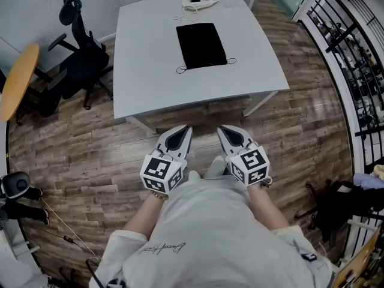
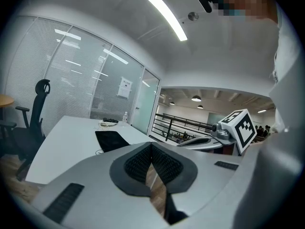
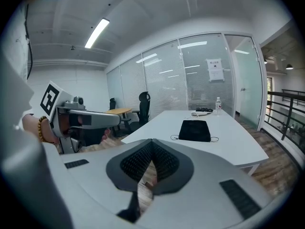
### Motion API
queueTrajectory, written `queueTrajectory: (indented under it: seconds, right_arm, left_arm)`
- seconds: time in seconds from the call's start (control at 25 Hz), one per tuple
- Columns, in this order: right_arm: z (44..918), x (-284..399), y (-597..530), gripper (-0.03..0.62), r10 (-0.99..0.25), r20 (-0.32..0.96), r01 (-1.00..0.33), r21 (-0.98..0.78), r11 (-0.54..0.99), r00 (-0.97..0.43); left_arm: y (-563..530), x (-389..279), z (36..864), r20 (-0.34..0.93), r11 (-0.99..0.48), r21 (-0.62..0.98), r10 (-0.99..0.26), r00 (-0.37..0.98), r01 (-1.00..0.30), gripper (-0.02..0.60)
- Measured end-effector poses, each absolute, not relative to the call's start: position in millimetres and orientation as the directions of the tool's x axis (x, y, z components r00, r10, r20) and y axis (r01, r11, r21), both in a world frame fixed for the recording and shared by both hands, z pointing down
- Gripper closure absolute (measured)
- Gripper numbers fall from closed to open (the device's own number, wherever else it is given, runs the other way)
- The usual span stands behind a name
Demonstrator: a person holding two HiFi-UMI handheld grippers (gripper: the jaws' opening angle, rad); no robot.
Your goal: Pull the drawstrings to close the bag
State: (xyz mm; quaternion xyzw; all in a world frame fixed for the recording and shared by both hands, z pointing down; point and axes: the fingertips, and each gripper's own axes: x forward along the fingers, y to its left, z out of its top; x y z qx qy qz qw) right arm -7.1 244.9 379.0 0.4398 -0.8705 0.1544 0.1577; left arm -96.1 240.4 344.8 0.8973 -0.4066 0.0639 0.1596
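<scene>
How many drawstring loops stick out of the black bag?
2. One thin black drawstring loop lies at the near left corner of the flat black fabric bag; the other at its near right corner.

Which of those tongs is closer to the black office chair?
Left. The left tongs are on the office chair side of the person; the right tongs are beside them, farther from it.
</scene>
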Motion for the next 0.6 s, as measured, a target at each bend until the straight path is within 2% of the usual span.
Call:
queueTrajectory:
  seconds: [0.6]
  right_arm:
    - [388,-4,210,0.571,-0.704,0.411,-0.803,-0.134,0.581,-0.579]
  left_arm:
    - [203,-103,349,0.237,-0.583,0.242,-0.740,0.630,-0.776,0.571]
